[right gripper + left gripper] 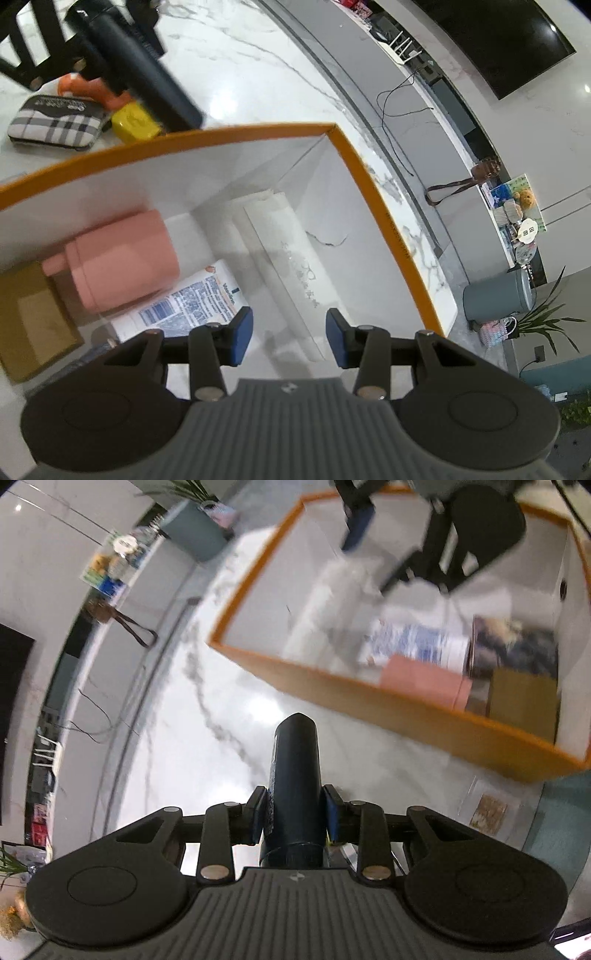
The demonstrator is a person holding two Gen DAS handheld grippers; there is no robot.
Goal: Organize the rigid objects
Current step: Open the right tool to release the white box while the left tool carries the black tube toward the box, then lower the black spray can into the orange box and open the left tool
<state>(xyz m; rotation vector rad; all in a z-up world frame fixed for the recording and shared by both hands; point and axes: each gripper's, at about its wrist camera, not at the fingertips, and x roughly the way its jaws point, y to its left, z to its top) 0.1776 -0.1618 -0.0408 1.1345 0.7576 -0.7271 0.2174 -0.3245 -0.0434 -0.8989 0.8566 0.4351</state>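
Note:
My left gripper (295, 814) is shut on a dark blue cylindrical bottle (295, 775) and holds it above the marble table, short of the orange-rimmed white box (332, 694). The same bottle (144, 77) shows in the right wrist view beyond the box's rim (184, 142). My right gripper (290, 336) is open and empty, hovering over the inside of the box. In the box lie a pink cup (118, 258), a blue-printed white tube (192, 302), a long white package (291, 266) and a brown carton (29, 321).
Outside the box on the marble table (258, 66) lie a plaid pouch (55, 123), a yellow object (135, 122) and an orange object (85, 86). A grey bin (498, 295) and a plant stand on the floor past the table edge.

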